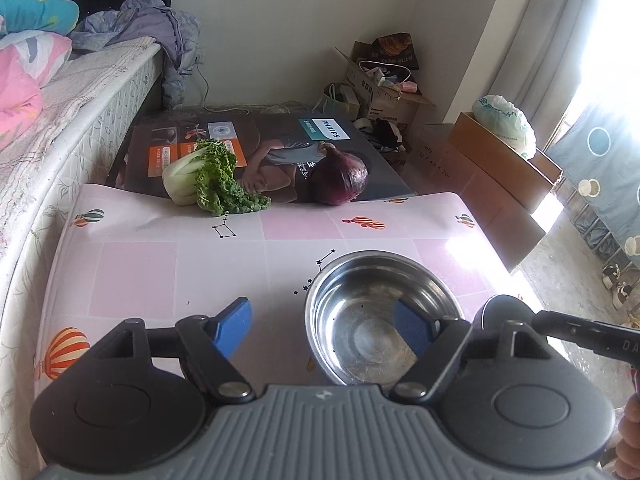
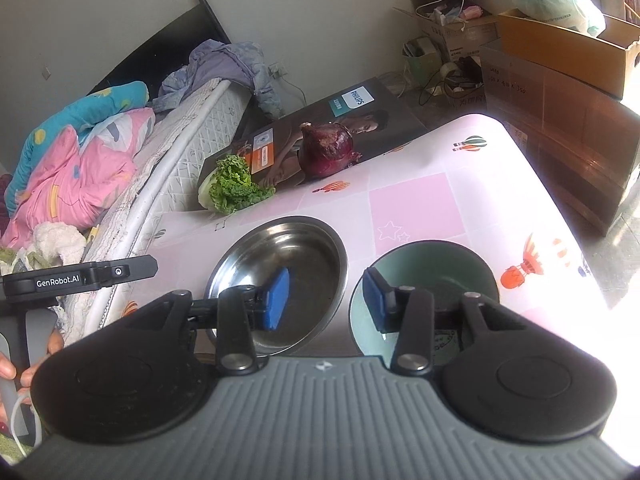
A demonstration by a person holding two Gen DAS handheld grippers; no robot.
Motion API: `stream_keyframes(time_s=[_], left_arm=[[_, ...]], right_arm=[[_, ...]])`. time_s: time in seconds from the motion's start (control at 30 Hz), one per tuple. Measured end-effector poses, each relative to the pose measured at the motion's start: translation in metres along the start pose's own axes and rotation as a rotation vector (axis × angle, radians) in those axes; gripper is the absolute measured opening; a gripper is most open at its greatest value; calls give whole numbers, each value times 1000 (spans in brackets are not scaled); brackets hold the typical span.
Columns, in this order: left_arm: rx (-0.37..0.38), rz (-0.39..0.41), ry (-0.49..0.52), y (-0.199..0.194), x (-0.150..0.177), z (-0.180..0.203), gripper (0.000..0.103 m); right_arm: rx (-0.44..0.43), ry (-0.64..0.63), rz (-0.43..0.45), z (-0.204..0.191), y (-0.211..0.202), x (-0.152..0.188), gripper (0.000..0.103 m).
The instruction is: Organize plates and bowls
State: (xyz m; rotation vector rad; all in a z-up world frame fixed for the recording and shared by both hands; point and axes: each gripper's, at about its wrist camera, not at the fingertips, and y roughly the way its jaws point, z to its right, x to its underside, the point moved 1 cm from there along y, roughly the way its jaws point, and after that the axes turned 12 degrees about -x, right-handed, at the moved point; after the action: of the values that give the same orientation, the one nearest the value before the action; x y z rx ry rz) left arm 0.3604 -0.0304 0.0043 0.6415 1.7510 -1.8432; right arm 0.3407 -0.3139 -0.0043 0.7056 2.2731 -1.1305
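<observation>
1. While both tools hover over the pink balloon-print table cover point(image 1: 160, 264), the left gripper point(image 1: 326, 330) has its blue fingers spread wide, empty, astride the near rim of the round stainless-steel bowl point(image 1: 372, 312).
2. Just right of that steel bowl point(image 2: 304, 264) stands a pale-green ceramic bowl point(image 2: 440, 268).
3. Above them, the right gripper point(image 2: 326, 294) has its fingers apart, gripping nothing.
4. Leafy green cabbage point(image 2: 232, 188) and a red onion point(image 2: 326, 148) lie at the far edge.

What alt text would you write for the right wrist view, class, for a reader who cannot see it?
The right gripper hangs open above two empty bowls side by side on a pink patterned table: a steel bowl on the left, a green bowl on the right. Behind them lie a leafy cabbage and a red onion, with a bed further left.
</observation>
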Motion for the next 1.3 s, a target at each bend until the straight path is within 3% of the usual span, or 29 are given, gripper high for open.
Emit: stream_keyframes(time_s=[0.17, 0.27, 0.4, 0.57, 0.8, 1.07, 1.3], left_arm=[[47, 42, -2, -41, 9, -1, 81], [76, 61, 12, -61, 15, 2, 94], [87, 97, 53, -86, 25, 14, 101], [141, 79, 94, -103, 35, 31, 103], [147, 69, 102, -108, 46, 53, 103], [244, 12, 109, -93, 54, 77, 103], [204, -26, 220, -64, 58, 121, 102]], right_arm=[[23, -10, 29, -7, -46, 15, 41], [37, -15, 45, -9, -70, 24, 43], [59, -17, 66, -5, -104, 37, 44], [74, 2, 82, 5, -132, 52, 45], [85, 43, 96, 25, -158, 71, 45], [90, 83, 105, 46, -169, 81, 45], [72, 126, 96, 70, -148, 79, 45]])
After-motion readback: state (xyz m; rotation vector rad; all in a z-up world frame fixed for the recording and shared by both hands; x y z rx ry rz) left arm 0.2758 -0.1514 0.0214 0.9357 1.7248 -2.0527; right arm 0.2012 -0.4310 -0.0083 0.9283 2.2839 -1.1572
